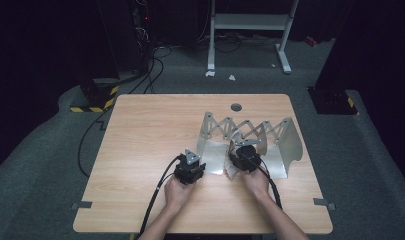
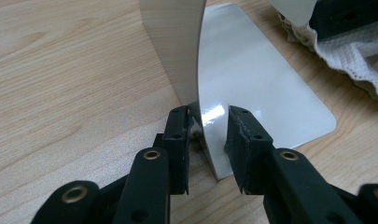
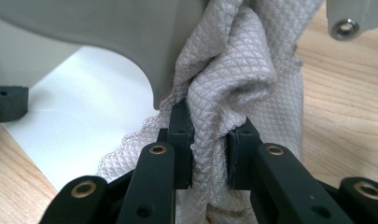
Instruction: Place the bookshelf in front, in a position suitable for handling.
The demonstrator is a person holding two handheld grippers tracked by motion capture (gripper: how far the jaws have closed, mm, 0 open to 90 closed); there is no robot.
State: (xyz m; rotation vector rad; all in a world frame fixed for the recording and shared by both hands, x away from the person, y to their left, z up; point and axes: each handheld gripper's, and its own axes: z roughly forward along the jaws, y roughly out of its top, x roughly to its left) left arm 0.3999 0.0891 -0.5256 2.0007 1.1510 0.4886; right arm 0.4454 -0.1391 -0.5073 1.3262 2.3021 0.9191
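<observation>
Cloth (image 3: 233, 84), a pale quilted rag with a fine diamond weave, is bunched up and pinched between the jaws of the right gripper (image 3: 210, 144), which press it from both sides so that folds bulge above and below the pads. In the high view the cloth (image 1: 232, 171) shows as a small pale scrap just under the right gripper (image 1: 246, 158), at the front edge of the metal rack (image 1: 285, 150). That rack is a shiny expanding stand with a scissor lattice along its back and curved sheet dividers, standing on the right half of the wooden table (image 1: 150, 130). In the right gripper view the cloth lies against the curved edge of one grey divider (image 3: 107, 32), with the flat white-lit base plate (image 3: 84, 121) to its left. The left gripper (image 2: 210, 135) sits at the near corner of the leftmost divider (image 2: 177, 51); its jaws stand a narrow way apart on either side of the thin upright sheet, the left pad close against it and the right pad with a small gap, so whether they truly clamp it I cannot tell. Beyond, in the left gripper view, the cloth (image 2: 350, 56) rests near the far edge of the base plate (image 2: 256, 79). In the high view the left gripper (image 1: 190, 167) is just beside the rack's front left corner, both hands coming in from the table's near edge.
</observation>
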